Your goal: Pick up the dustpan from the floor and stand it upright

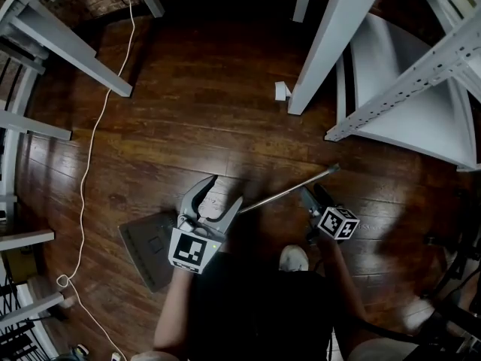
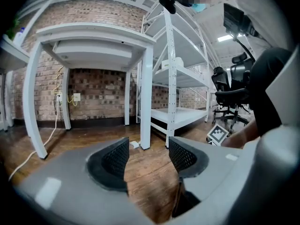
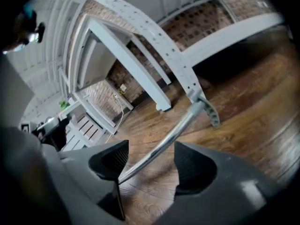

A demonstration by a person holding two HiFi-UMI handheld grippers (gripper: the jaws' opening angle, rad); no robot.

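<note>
Dark clothing on the person's torso (image 1: 255, 314) fills the bottom of the head view, both forearms reaching forward from it. Beneath everything runs a dark, glossy wooden floor (image 1: 195, 111). White metal shelving (image 1: 421, 74) stands at the right, and a white table (image 2: 93, 36) stands before a brick wall (image 2: 98, 88).

Next in size is the dustpan (image 1: 150, 243). Its grey pan lies on the floor at the person's left, and its long metal handle (image 1: 289, 192) slants up and right towards the shelving.

The left gripper (image 1: 227, 190) hangs just over the pan's near corner. Its own view shows the left gripper (image 2: 147, 156) spread wide, with only floorboards between the pads.

The right gripper (image 1: 314, 194) straddles the handle. In its own view the right gripper (image 3: 150, 158) is also gaping, and the chrome shaft (image 3: 173, 130) passes through the gap close to one pad without being clamped.

Each gripper carries a marker cube (image 1: 188, 250) printed with black-and-white squares.

A white cable (image 1: 90, 149) snakes down the left of the floor. A pale shoe (image 1: 294, 258) shows between the arms. A small white piece (image 1: 282, 90) lies by a shelving post.
</note>
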